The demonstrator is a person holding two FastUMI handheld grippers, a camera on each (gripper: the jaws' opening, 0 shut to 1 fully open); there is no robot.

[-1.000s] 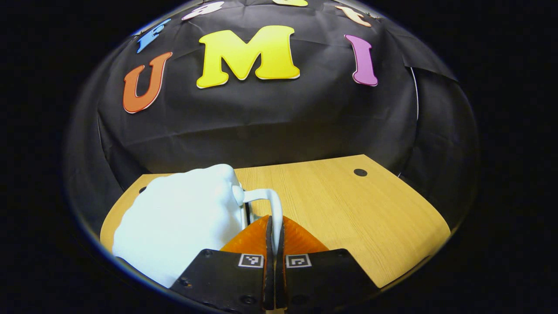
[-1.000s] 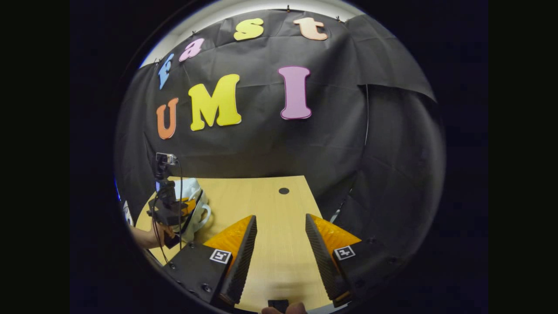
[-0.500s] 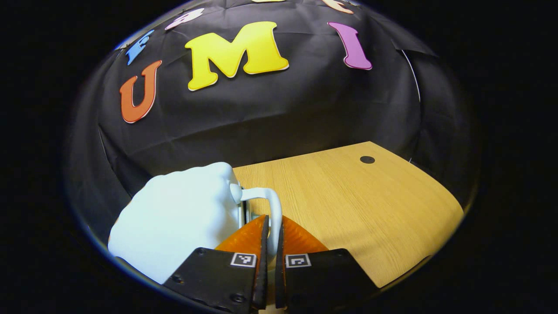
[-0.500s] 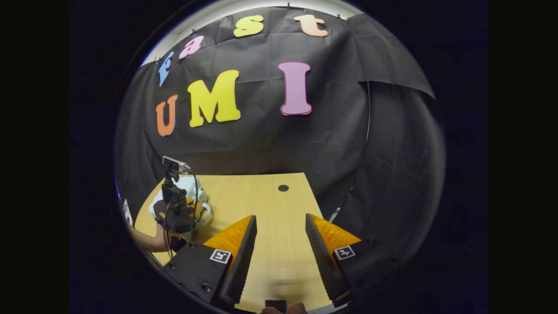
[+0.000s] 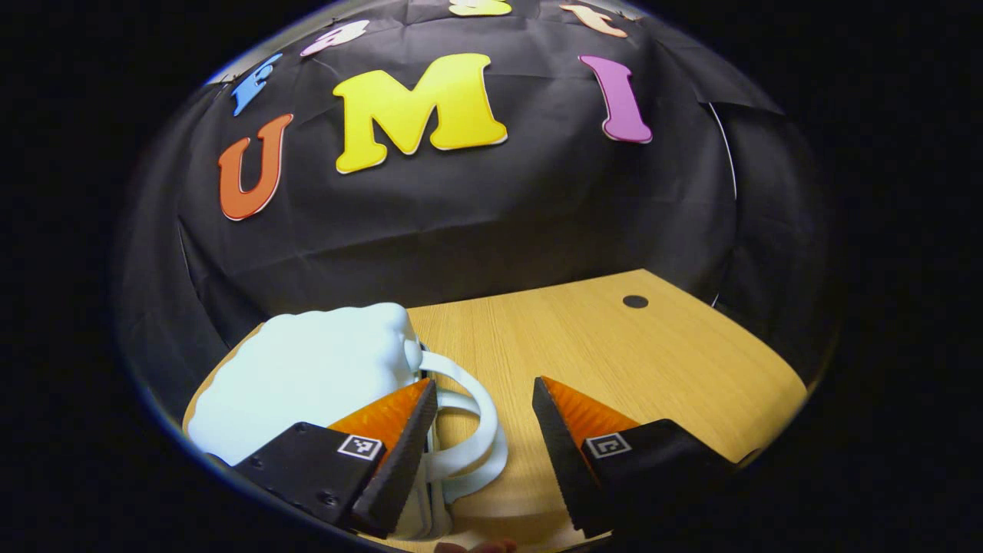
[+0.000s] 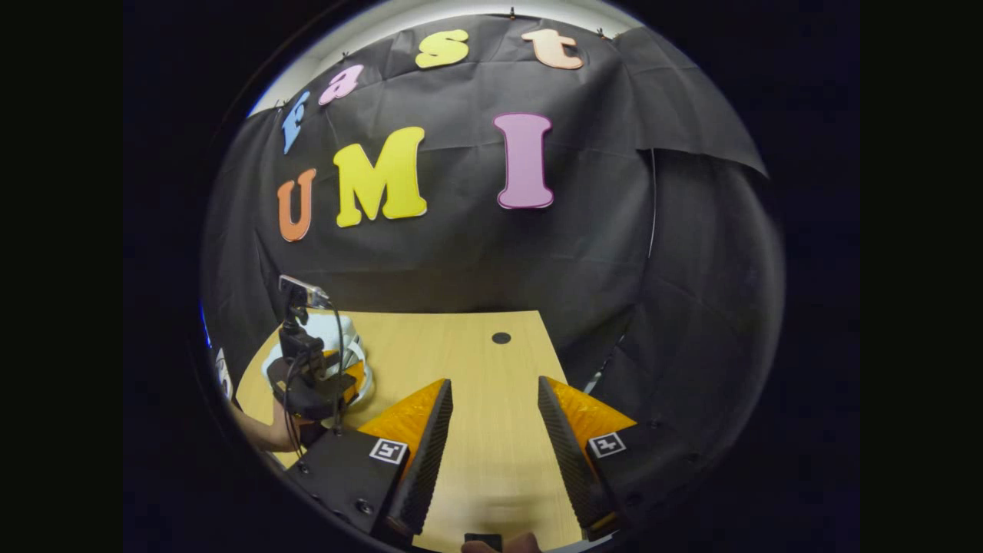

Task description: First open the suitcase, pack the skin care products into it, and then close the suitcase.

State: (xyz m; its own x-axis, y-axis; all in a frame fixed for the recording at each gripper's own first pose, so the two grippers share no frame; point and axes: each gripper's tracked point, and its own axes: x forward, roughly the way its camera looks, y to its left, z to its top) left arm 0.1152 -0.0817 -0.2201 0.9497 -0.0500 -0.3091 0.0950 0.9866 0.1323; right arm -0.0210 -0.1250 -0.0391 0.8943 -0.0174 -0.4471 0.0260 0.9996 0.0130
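In the left gripper view, the left tongs [image 5: 482, 403] stand wide open with nothing between the fingers. A pale, closed suitcase [image 5: 307, 380] lies on the wooden surface [image 5: 653, 369] at the near left, partly behind the left finger [image 5: 392, 430]. Its looped handle [image 5: 476, 438] hangs down onto the surface in the gap between the fingers, close to the left one; whether they touch is unclear. A dark round hole [image 5: 635, 302] sits in the surface at the far right.

In the right gripper view, the right tongs [image 6: 491, 418] are also open and hold nothing, over bare wood of the surface [image 6: 476, 361]. Far off at the left, the left tongs [image 6: 311, 388], held by a hand [image 6: 269, 434], sit at the suitcase [image 6: 338, 338], which rests near the left edge of the surface.
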